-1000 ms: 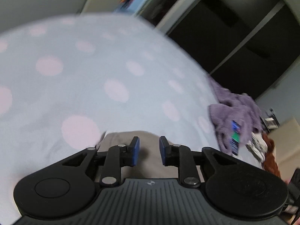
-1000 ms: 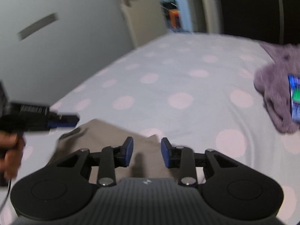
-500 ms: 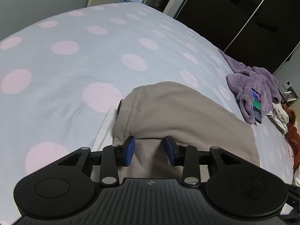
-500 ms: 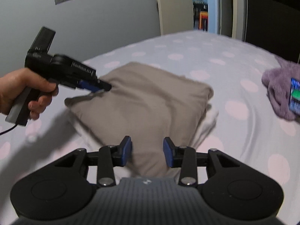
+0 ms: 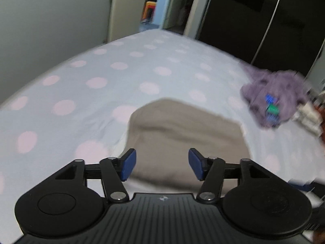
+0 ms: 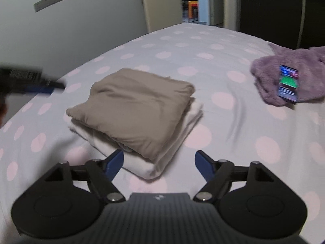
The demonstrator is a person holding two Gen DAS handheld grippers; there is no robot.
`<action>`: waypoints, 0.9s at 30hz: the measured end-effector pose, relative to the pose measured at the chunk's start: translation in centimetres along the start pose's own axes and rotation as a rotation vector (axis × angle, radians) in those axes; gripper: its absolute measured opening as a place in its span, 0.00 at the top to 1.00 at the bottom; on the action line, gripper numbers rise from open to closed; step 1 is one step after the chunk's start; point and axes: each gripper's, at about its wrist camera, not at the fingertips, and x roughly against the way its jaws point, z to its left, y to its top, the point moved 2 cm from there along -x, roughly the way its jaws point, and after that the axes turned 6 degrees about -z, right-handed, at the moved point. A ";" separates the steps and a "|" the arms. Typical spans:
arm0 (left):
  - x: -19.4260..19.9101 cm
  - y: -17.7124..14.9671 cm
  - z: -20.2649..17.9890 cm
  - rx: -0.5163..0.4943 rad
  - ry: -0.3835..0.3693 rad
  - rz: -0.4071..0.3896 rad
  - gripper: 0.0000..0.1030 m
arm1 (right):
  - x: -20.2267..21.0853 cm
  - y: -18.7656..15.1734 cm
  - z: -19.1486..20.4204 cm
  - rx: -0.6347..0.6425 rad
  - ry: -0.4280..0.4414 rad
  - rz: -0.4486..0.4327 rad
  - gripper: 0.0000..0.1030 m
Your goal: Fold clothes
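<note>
A beige folded garment (image 6: 134,105) lies on top of a white folded garment (image 6: 174,152) on the bed. My right gripper (image 6: 159,162) hovers just short of the stack's near corner. Its jaws are opening, with nothing held between them. My left gripper (image 5: 162,165) is above the near edge of the beige garment (image 5: 182,134). Its jaws are opening too, and the pads do not press the cloth. In the right wrist view the left gripper (image 6: 54,85) is a blur to the left of the stack, apart from it.
The bed has a pale blue sheet (image 6: 223,46) with pink dots. A purple fluffy garment (image 6: 300,65) with a lit phone (image 6: 288,83) on it lies at the right. A grey wall, a door and dark wardrobe fronts stand beyond the bed.
Both grippers have pulled back from the beige garment and their jaws have widened. The left gripper has left the garment's far left corner and moved off to the left.
</note>
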 end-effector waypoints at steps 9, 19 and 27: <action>5.3 -3.3 -4.8 -0.056 0.121 0.053 0.29 | 6.3 1.1 0.6 -0.037 -0.002 -0.081 0.11; 8.1 -5.4 -7.5 -0.069 0.189 0.043 0.28 | 9.9 1.5 1.8 -0.045 -0.050 -0.111 0.05; 9.0 -6.4 -7.4 -0.048 0.226 0.064 0.27 | 11.4 2.2 4.3 -0.015 -0.072 -0.130 0.01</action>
